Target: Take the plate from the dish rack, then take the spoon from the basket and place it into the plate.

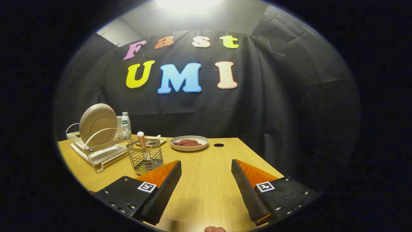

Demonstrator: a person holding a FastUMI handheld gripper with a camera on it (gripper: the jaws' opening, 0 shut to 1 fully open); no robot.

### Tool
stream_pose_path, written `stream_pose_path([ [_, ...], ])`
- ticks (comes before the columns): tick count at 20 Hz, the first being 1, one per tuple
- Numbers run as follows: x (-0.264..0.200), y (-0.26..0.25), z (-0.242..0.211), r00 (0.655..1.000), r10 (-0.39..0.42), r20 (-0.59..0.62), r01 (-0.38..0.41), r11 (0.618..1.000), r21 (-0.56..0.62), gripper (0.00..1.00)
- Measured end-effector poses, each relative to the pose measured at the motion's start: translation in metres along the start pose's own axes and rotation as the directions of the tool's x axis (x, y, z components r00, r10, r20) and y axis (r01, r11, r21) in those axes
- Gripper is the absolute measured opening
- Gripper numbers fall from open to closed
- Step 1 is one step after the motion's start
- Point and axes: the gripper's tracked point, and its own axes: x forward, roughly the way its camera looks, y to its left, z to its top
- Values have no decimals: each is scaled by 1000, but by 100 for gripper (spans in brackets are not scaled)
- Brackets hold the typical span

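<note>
Plate upright on edge in dish rack; hand-held gripper spread wide, empty.

Wooden table, black cloth wall, bright overhead light.

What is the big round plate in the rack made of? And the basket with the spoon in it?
The plate standing upright in the dish rack looks like matte beige plastic or melamine: smooth and dull, though ceramic is possible. The basket looks like thin metal wire, since you can see through its bars. The spoon standing in it has a light, probably plastic handle. The gripper hovers open, fingers apart over the table.
</note>
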Motion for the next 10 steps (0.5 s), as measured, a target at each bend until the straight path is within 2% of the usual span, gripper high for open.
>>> stream_pose_path([
  [3,58,-4,7,999,-15,-45,15,1000,7,97],
  [7,49,2,86,999,-43,22,43,999,0,97],
  [10,30,36,152,997,-26,75,24,999,27,97],
])
